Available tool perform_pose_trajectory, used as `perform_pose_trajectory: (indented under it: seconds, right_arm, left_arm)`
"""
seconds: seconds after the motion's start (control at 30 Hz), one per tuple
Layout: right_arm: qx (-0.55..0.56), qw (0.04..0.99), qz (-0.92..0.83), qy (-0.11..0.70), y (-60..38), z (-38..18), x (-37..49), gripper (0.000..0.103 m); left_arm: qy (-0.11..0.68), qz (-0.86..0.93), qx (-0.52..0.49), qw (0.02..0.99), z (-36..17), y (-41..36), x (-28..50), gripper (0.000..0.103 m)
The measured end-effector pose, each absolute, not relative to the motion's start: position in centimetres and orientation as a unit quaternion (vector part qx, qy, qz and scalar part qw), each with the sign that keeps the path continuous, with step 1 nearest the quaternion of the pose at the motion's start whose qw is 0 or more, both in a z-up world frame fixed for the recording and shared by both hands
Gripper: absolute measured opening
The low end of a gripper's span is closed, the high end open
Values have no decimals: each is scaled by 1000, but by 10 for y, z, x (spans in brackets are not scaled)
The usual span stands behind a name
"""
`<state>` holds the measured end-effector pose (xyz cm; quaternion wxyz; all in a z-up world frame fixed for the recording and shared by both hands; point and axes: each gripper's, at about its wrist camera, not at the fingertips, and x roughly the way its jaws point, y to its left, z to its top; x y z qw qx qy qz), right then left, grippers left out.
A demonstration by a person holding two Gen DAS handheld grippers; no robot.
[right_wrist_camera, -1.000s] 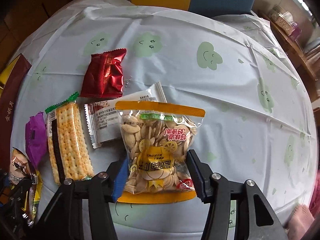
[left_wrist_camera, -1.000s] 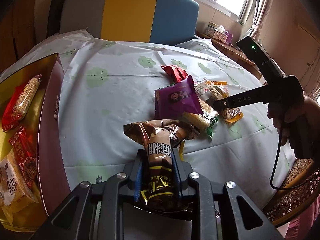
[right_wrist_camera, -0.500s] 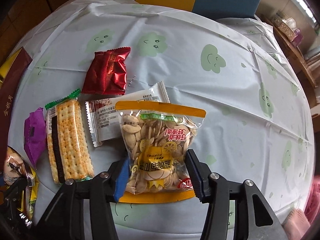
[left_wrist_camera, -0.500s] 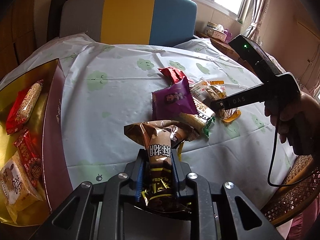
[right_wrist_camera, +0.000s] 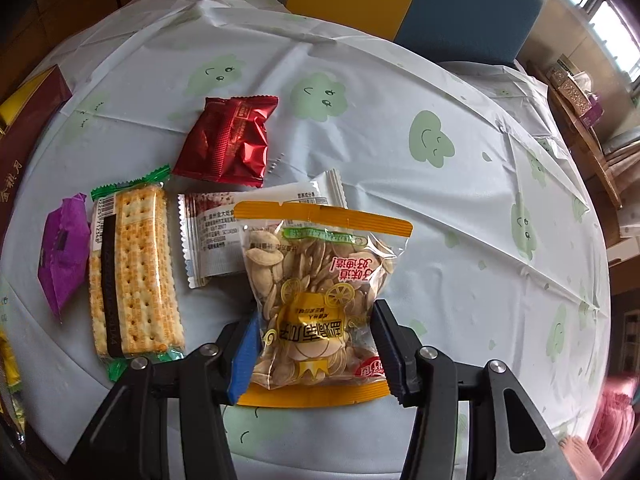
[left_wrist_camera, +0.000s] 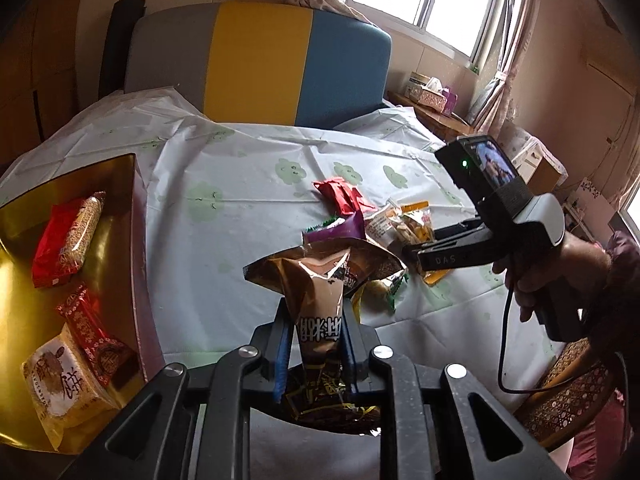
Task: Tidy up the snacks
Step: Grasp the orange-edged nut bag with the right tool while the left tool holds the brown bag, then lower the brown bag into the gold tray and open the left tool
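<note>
1. My left gripper (left_wrist_camera: 316,344) clamps a brown snack packet (left_wrist_camera: 320,300) raised above the table (left_wrist_camera: 248,216).
2. My right gripper (right_wrist_camera: 316,344), lettered "DAS", straddles a pumpkin-seed bag (right_wrist_camera: 320,300) on the table; contact unclear.
3. The gold box (left_wrist_camera: 116,232) holds four packets.

one gold box (left_wrist_camera: 120,216) holds three snacks: one red-wrapped cereal bar (left_wrist_camera: 68,240), one red foil packet (left_wrist_camera: 94,334) and one yellow cake pack (left_wrist_camera: 64,384). one brown snack bag (left_wrist_camera: 320,280) is off the table. on the tablecloth (right_wrist_camera: 400,92) lie five more packets: one bag of seeds (right_wrist_camera: 320,300), one white packet (right_wrist_camera: 212,228), one pack of crackers (right_wrist_camera: 132,272), one dark red packet (right_wrist_camera: 228,140) and one purple packet (right_wrist_camera: 64,256). two grippers, one chair (left_wrist_camera: 260,64), one hand (left_wrist_camera: 556,276).
</note>
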<state>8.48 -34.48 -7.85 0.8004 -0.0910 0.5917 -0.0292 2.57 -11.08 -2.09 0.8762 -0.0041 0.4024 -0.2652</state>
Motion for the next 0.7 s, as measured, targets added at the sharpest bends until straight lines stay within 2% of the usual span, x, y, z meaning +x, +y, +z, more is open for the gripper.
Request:
perform_pose_trajectory:
  seconds: [0.37, 0.7]
  right_arm:
    - [-98, 801, -28, 589, -345, -78, 85, 53]
    - [-102, 802, -28, 589, -344, -77, 85, 53]
  left_arm:
    - [378, -188, -124, 898, 28, -8, 60, 19]
    - [406, -32, -234, 883, 11, 130, 103, 19]
